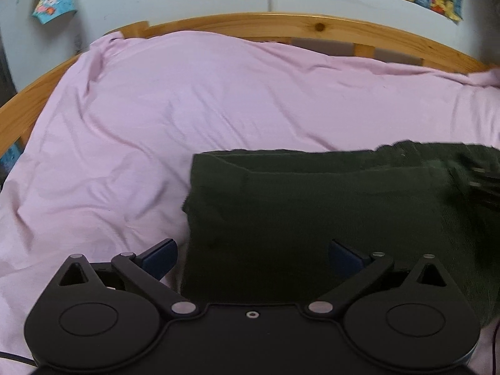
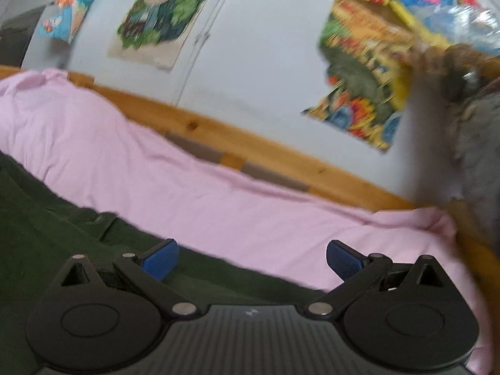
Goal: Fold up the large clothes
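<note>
Left wrist view: folded dark green garment [image 1: 312,212] lies on the pink bed sheet [image 1: 156,125]; both hand-held grippers, left [image 1: 251,257] and right [image 2: 252,257], gape wide and empty, apparently released.

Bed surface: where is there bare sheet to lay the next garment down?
Free: the pink sheet left of the dark green folded garment, up to the wooden bed frame; also the strip between the garment's far edge and that frame. Crowded: the near right, where the garment lies.
</note>
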`<state>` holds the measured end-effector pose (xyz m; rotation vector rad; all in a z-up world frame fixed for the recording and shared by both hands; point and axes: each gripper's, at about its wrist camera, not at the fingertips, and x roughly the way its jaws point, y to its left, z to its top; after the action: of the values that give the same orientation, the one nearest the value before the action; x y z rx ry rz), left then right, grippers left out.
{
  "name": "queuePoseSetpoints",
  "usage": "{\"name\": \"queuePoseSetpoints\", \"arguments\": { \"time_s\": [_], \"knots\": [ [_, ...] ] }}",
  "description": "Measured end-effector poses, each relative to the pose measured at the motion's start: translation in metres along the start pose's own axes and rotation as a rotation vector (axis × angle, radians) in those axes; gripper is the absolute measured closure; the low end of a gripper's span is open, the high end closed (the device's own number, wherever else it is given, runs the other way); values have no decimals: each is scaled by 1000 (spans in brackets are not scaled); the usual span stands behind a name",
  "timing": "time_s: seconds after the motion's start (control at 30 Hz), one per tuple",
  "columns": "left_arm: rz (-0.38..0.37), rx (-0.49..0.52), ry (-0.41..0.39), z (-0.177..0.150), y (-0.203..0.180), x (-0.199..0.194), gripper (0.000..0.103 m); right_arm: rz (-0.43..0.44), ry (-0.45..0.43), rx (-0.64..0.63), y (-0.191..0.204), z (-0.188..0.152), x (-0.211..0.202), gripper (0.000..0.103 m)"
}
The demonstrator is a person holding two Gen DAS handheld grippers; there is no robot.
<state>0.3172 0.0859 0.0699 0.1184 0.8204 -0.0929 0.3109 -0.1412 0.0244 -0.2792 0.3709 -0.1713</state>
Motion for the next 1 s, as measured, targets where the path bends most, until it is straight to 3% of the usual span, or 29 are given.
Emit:
{"name": "queuePoseSetpoints", "arguments": {
  "time_s": [0.17,0.33,0.5,0.6,0.7,0.77,0.87,1.0],
  "knots": [
    [-21,20,1,-11,4,3,1,-17,69,0,28,-25,35,0],
    [5,50,-6,-25,10,4,1,-62,18,-39,44,-50,47,0],
    [21,-37,-43,-49,23,-14,1,-26,41,-2,36,-48,50,0],
    [17,-96,-75,-75,33,-36,1,82,79,77,7,-35,38,0],
    [-12,-136,-65,-99,39,-54,1,61,61,95,-11,-30,5,0],
    [-54,-168,-64,-113,41,-63,1,110,51,74,-16,-32,-15,0],
    [-123,-196,-41,-125,39,-64,1,133,40,-21,-2,-39,-36,0],
    [-128,-260,-32,-132,34,-55,1,143,75,-94,24,-61,-35,0]
  ]
}}
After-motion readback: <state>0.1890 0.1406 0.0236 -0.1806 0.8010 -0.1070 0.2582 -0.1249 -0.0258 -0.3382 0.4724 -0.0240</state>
